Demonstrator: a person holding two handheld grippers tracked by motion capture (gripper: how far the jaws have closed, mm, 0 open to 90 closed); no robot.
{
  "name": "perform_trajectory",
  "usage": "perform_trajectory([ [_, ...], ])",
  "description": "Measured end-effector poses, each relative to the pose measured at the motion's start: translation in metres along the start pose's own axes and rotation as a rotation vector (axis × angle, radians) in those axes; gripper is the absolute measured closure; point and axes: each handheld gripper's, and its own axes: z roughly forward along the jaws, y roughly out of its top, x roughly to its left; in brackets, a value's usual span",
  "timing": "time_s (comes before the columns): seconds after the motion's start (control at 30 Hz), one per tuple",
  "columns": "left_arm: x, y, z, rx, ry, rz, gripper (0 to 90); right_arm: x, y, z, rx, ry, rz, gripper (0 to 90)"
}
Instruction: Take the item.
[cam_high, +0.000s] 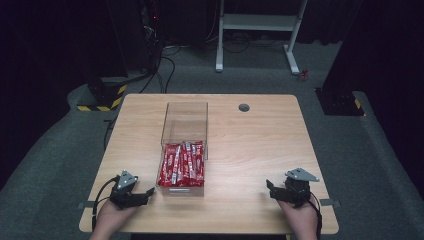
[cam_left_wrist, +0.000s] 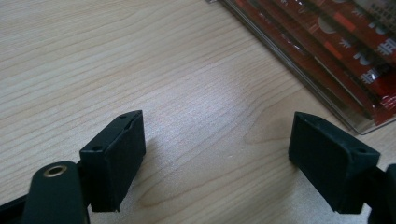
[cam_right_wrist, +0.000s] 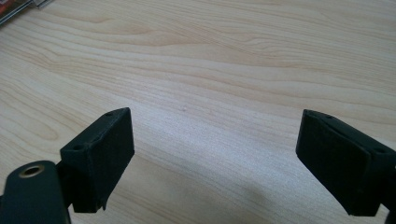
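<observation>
A clear plastic box (cam_high: 184, 120) stands in the middle of the wooden table (cam_high: 250, 140), long side running away from me. Several red snack packets (cam_high: 181, 164) lie in its near half; its far half is bare. My left gripper (cam_high: 145, 194) rests at the table's near left, just left of the box's near corner, open with nothing between its jaws. In the left gripper view the left gripper (cam_left_wrist: 217, 156) faces bare wood, with the box corner and red packets (cam_left_wrist: 345, 42) at the upper right. My right gripper (cam_high: 271, 188) rests open at the near right; the right gripper (cam_right_wrist: 215, 158) faces bare wood.
A round grey cable grommet (cam_high: 244, 107) sits in the table near its far edge. Beyond the table stand a white desk frame (cam_high: 257, 30) and dark equipment with yellow-black striped bases (cam_high: 102, 100) on grey carpet.
</observation>
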Motion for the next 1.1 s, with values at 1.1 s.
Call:
perform_trajectory([
  [1.1, -0.001, -0.001, -0.001, 0.002, 0.005, -0.008, 19.4, 0.021, 0.036, 0.002, -0.059, 0.048, -0.047, 12.3],
])
